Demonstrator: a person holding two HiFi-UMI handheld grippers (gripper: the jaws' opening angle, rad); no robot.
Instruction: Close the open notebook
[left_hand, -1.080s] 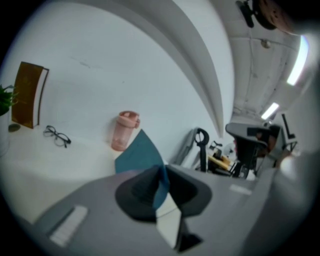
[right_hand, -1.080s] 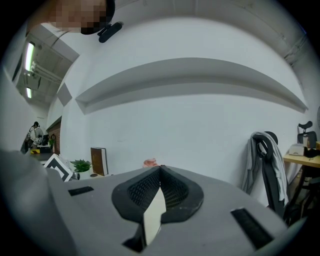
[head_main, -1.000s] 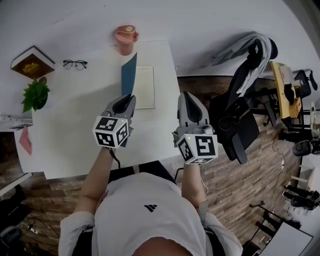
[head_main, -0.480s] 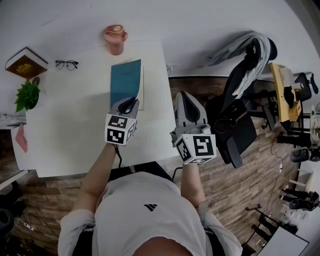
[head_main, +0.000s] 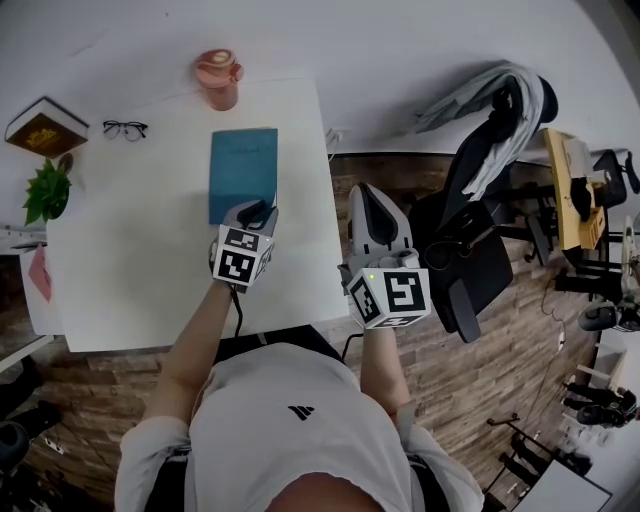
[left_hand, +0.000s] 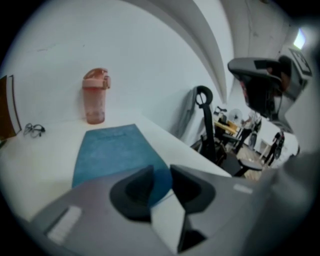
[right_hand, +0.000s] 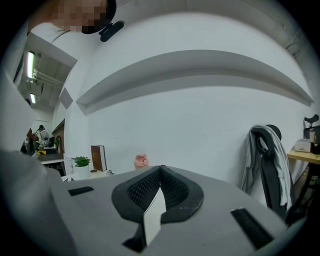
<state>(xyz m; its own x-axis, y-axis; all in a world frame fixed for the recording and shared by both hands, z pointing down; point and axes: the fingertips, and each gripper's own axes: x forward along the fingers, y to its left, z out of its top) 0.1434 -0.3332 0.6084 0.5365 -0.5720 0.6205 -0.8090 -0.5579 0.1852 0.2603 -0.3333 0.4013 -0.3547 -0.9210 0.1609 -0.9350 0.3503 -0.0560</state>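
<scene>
The notebook (head_main: 243, 172) lies closed on the white table (head_main: 130, 270), its blue cover flat and facing up. In the left gripper view the notebook (left_hand: 112, 152) stretches away from the jaws toward the far wall. My left gripper (head_main: 258, 211) sits at the notebook's near edge, pointing down at it. Its jaws have just been opening, and the left gripper (left_hand: 161, 172) now shows a narrow gap with the cover's near corner seen through it, the pads not pressing on it. My right gripper (head_main: 372, 200) hovers off the table's right edge; the right gripper (right_hand: 160, 170) is shut and empty.
A pink bottle (head_main: 217, 78) stands just beyond the notebook. Glasses (head_main: 125, 129), a brown book (head_main: 45, 127) and a small plant (head_main: 47, 192) sit at the table's far left. A black office chair (head_main: 480, 240) with a jacket stands to the right.
The blue cover swung from upright down to flat, closing the notebook. My left gripper followed it downward to the notebook's near edge and its jaws parted. The right gripper barely shifted.
</scene>
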